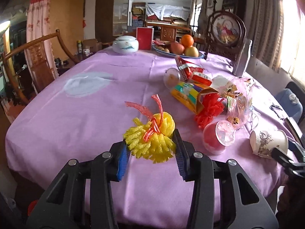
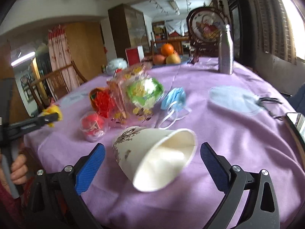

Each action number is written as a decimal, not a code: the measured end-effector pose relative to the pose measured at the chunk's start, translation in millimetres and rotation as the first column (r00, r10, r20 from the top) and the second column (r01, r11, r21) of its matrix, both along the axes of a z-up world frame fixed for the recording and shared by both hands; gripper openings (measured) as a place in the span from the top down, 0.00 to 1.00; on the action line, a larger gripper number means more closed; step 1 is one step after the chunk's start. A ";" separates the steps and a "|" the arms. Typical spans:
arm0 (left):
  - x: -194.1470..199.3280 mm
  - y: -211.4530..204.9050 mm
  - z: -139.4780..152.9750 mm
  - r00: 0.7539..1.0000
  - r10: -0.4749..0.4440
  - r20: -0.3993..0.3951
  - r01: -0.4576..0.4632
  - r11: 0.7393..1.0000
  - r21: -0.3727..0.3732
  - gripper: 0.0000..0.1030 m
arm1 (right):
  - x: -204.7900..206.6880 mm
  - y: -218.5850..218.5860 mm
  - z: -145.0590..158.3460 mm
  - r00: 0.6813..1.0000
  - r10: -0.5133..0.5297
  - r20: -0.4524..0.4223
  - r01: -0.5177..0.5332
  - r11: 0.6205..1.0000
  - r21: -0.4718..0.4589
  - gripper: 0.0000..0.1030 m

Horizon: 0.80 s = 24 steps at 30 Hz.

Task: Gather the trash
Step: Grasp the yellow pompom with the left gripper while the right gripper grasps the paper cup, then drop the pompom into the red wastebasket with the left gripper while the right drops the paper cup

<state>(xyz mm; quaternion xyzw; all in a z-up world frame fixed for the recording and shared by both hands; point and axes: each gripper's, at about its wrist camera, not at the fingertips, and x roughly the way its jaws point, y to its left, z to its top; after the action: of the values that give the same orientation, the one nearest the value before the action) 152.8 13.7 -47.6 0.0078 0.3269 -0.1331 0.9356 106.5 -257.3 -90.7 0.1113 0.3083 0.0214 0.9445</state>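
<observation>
Now, yellow foam net (image 1: 150, 143) inside left gripper (image 1: 151, 148)

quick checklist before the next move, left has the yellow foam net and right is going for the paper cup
1. Left gripper shut on yellow foam net: ok.
2. Net lifted off the purple tablecloth: cannot tell.
3. Right gripper open: ok.
4. Paper cup between its fingers, lying on its side: ok.
5. Pads touching the cup: not ok, gaps on both sides.
6. Trash bin in view: not ok.
</observation>
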 end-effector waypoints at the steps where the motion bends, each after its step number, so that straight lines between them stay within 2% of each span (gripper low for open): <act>1: -4.3 4.9 1.0 1.000 0.005 0.003 -0.005 1.000 -0.003 0.58 | 5.0 2.4 -2.3 1.000 0.002 -0.020 -0.002 1.000 -0.002 0.05; 3: -11.0 14.0 1.5 1.000 0.017 0.007 -0.017 1.000 -0.001 0.58 | 11.2 4.8 -7.4 0.999 0.003 -0.049 -0.002 1.000 0.026 0.05; 4: -14.0 18.0 1.3 1.000 0.023 0.009 -0.023 1.000 0.001 0.58 | 11.5 4.0 -8.8 0.999 0.013 -0.046 -0.010 0.998 0.056 0.08; 5: -17.5 23.1 0.8 0.999 0.032 0.009 -0.032 0.999 0.003 0.58 | 10.1 3.4 -8.5 0.999 0.021 -0.032 -0.019 0.997 0.078 0.29; 11: -37.6 58.8 -3.8 0.995 0.100 0.000 -0.100 0.995 -0.002 0.58 | -1.1 6.9 10.4 0.997 0.065 0.039 -0.070 0.989 0.127 0.86; 15: -53.2 87.3 -3.9 0.987 0.160 0.005 -0.160 0.987 -0.009 0.58 | -6.4 10.7 19.8 0.995 0.081 0.058 -0.089 0.986 0.141 0.89; 18: -67.4 110.9 -4.5 0.978 0.211 0.004 -0.211 0.978 0.001 0.58 | -15.4 16.5 34.1 0.990 0.098 0.104 -0.112 0.983 0.144 0.89; 23: -101.6 172.7 -14.7 0.939 0.345 -0.014 -0.344 0.938 0.025 0.58 | -29.0 49.6 60.9 0.965 0.203 0.167 -0.223 0.969 0.110 0.89; 24: -109.8 189.5 -21.4 0.924 0.383 -0.027 -0.382 0.924 0.036 0.58 | -31.0 63.0 66.2 0.954 0.240 0.177 -0.260 0.960 0.100 0.89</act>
<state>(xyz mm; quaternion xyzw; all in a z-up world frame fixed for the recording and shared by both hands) 43.0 203.2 -69.0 -0.0443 0.3396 0.0565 0.9378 75.4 -194.3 -24.5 0.1268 0.2399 0.1689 0.9475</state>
